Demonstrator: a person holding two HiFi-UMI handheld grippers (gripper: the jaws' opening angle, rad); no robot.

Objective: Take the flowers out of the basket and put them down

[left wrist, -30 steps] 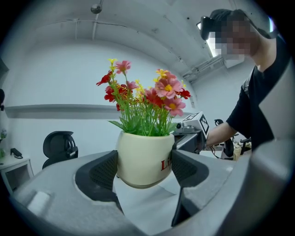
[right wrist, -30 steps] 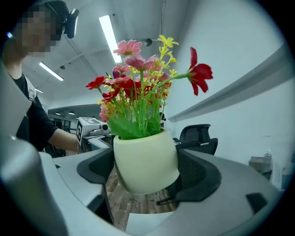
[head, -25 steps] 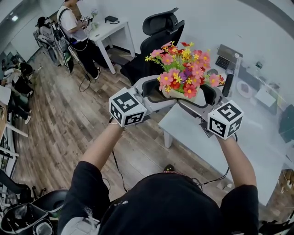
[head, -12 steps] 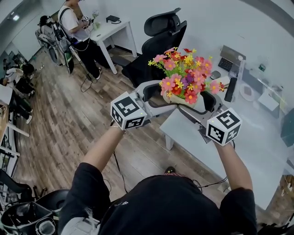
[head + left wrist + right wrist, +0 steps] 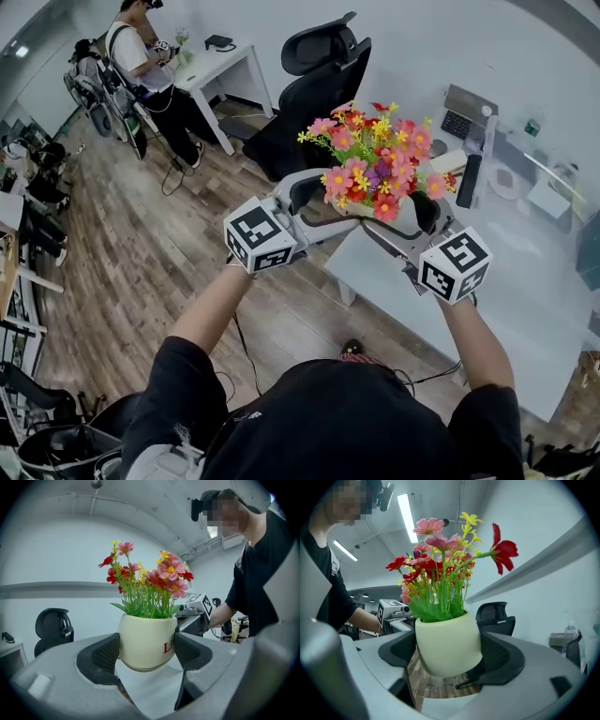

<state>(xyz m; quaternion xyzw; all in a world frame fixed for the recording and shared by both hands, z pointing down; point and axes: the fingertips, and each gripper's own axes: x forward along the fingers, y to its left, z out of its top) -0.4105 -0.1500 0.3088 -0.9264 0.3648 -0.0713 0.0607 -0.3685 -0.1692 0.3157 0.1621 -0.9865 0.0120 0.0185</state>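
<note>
Seemingly the lift was done and the setting-down was not; in the head view the flowers (image 5: 375, 155) stood in mid-air, carried between the left hand-held gripper (image 5: 317, 199) and the right hand-held gripper (image 5: 424, 214), over the wooden floor (image 5: 141, 253) just beside the near edge of the white surface (image 5: 525, 291); no basket showed in any view, so whether it lay out of frame could not be told, and the blooms hid nearly all of their pot from above. From the left gripper view, that hand-held gripper was clamped on the cream pot (image 5: 145, 641), its dark ribbed pads (image 5: 104, 654) pressed to either flank and the pot's round base hanging free with nothing under it; red lettering on the pot was cut off by one jaw and could not be read. From the right gripper view, the right hand-held gripper was likewise closed on the same pot from the opposite side, with the pot tilted a little and floorboards showing beneath it. By my judgement what was left was to carry the pot over the surface, lower it until the base rested, and release both grips; the spot meant for it could not be made out.
</note>
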